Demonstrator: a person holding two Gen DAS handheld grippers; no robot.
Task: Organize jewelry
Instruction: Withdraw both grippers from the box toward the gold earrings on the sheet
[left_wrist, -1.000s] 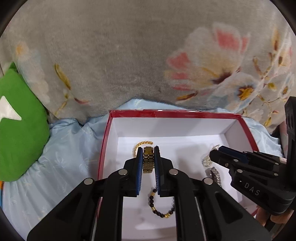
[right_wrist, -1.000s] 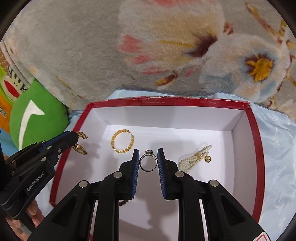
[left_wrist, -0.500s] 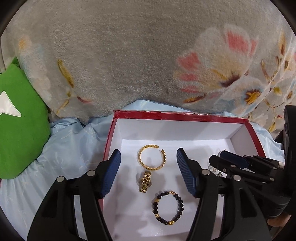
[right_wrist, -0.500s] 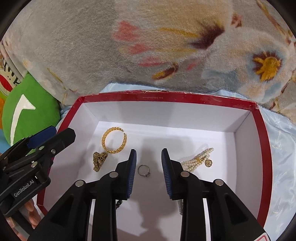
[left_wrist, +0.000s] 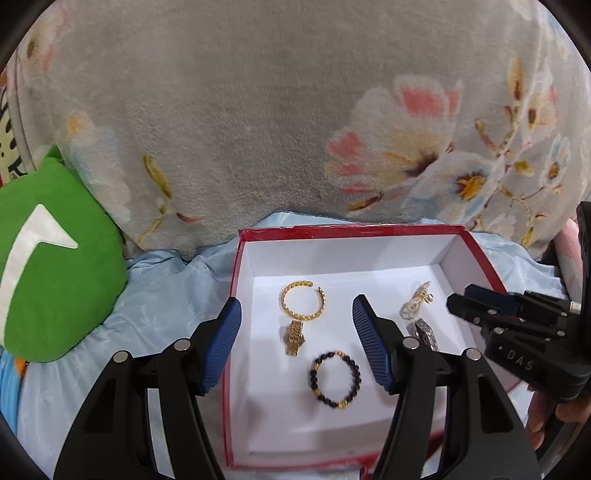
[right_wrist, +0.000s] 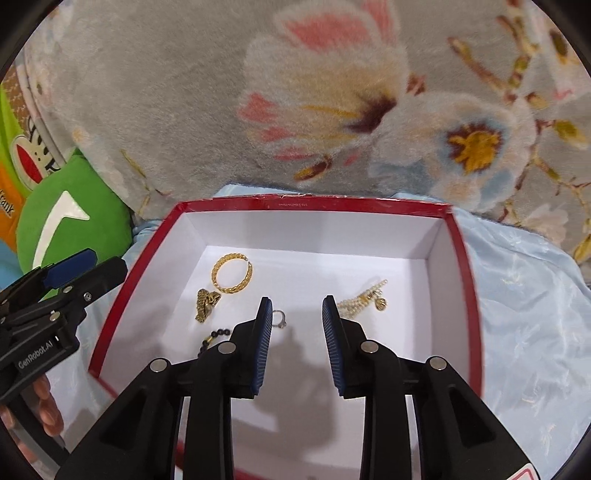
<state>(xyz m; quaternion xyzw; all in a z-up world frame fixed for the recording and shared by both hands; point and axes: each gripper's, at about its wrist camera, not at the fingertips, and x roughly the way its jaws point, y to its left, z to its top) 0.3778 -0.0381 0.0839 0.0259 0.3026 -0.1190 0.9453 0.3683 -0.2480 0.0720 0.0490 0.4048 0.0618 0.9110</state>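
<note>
A red box with a white inside holds the jewelry. In it lie a gold open bangle, a gold link watch band, a black bead bracelet, a pearl bracelet with a gold charm, a silver band and a small silver ring. My left gripper is open and empty above the box's left side. My right gripper is open and empty just behind the ring.
The box sits on light blue cloth. A grey flowered plush blanket rises behind it. A green cushion lies at the left. Each gripper shows at the edge of the other's view.
My left gripper opened and let go of the gold watch band, which now lies in the box. My right gripper opened and dropped the ring. Both pulled back.
</note>
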